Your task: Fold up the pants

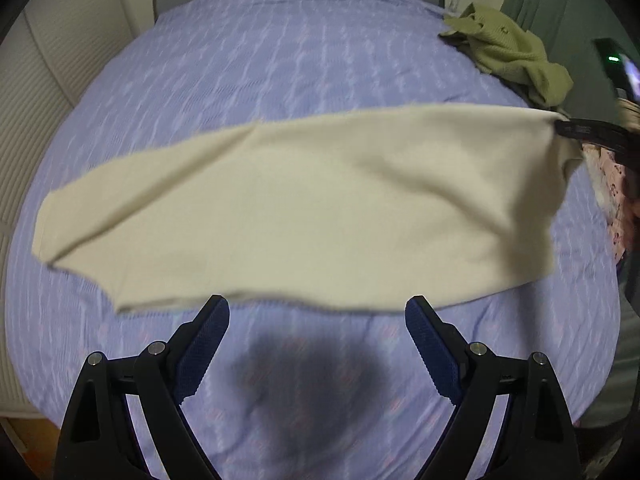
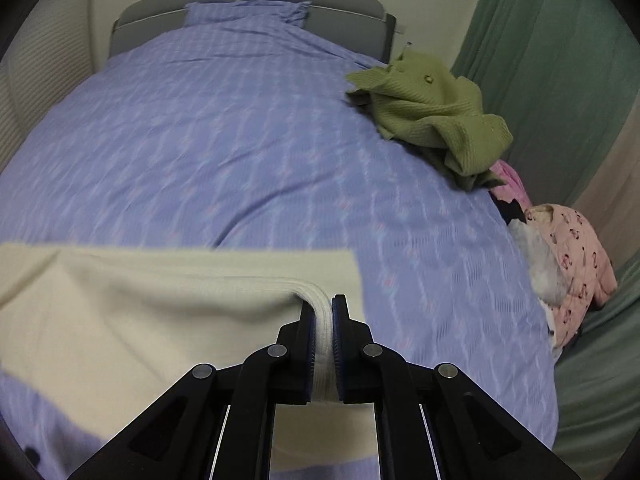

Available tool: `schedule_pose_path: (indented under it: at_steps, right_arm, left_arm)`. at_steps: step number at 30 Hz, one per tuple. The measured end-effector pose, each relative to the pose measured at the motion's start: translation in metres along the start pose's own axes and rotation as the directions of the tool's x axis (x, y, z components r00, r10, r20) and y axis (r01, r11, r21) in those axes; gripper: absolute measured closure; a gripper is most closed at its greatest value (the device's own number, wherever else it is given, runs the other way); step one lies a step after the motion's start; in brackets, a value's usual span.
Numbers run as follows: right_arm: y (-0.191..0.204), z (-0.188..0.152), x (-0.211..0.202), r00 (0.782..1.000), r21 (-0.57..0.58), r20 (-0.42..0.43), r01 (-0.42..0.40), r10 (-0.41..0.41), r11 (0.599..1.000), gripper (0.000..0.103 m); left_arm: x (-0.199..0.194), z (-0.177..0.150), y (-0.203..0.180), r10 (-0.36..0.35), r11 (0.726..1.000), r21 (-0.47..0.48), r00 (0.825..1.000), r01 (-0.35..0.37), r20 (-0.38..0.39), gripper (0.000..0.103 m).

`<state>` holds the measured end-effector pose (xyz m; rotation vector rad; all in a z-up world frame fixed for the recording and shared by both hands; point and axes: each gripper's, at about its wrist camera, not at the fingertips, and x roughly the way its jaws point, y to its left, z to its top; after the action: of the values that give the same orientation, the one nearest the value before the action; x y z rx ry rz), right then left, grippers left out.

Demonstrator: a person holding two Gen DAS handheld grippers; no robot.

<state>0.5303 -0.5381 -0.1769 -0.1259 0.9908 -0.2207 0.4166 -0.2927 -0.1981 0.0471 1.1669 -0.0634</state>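
Observation:
Cream pants (image 1: 304, 208) stretch left to right across the blue bed cover, folded lengthwise. My left gripper (image 1: 317, 312) is open and empty, its blue-padded fingers just short of the pants' near edge. My right gripper (image 2: 323, 312) is shut on the ribbed waistband end of the pants (image 2: 160, 312) and lifts it off the cover; it shows at the right edge of the left wrist view (image 1: 576, 130). The leg ends lie at the far left.
The bed (image 2: 224, 128) has a grey headboard (image 2: 320, 0) at the back. A green knit garment (image 2: 436, 116) and a pink patterned garment (image 2: 572, 256) lie along the bed's right edge. A green curtain (image 2: 560, 60) hangs on the right.

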Motion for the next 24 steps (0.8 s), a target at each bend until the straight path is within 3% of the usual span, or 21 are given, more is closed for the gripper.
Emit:
schedule_pose_path:
  at_steps: [4,9,10,12,13,14,17,20,24]
  right_arm:
    - [-0.001,0.022,0.054,0.999,-0.045,-0.028,0.044,-0.045,0.998,0.095]
    - [-0.001,0.022,0.125,0.988,-0.037,-0.144,0.051,-0.056,0.998,0.095]
    - [0.000,0.018,0.130,0.987,-0.036,-0.150,0.051,-0.056,0.998,0.093]
    - [0.002,0.015,0.139,0.984,-0.037,-0.169,0.043,-0.049,0.998,0.075]
    - [0.002,0.015,0.138,0.982,-0.036,-0.172,0.075,-0.081,0.996,0.049]
    - [0.001,0.015,0.130,0.982,-0.026,-0.146,0.119,-0.121,0.993,0.031]
    - [-0.001,0.015,0.094,0.986,-0.011,-0.047,0.160,-0.160,0.987,0.029]
    - [0.007,0.010,0.050,0.998,0.006,-0.031,0.061,-0.061,0.998,0.029]
    - [0.049,-0.012,-0.010,0.998,-0.050,-0.006,-0.061,0.061,0.997,0.029]
  left_arm:
    - [0.011,0.029,-0.027,0.023,1.000,-0.008,0.999,-0.023,0.023,0.013]
    - [0.032,0.042,-0.049,0.037,0.999,0.001,0.999,-0.037,-0.003,0.013]
    - [0.036,0.043,-0.051,0.051,0.999,0.007,0.999,-0.051,-0.007,0.013]
    - [0.037,0.043,-0.050,0.074,0.997,0.010,0.997,-0.074,-0.009,0.013]
    - [0.036,0.042,-0.047,0.077,0.997,0.006,0.997,-0.077,-0.009,0.013]
    - [0.034,0.041,-0.043,0.077,0.997,-0.001,0.997,-0.077,-0.008,0.013]
    - [0.022,0.038,-0.029,0.055,0.998,-0.005,0.998,-0.055,0.008,0.013]
    - [0.001,0.034,-0.005,0.044,0.999,-0.008,0.997,-0.044,0.063,0.013]
    - [-0.029,0.026,0.047,0.012,1.000,-0.015,0.991,-0.010,0.136,0.012]
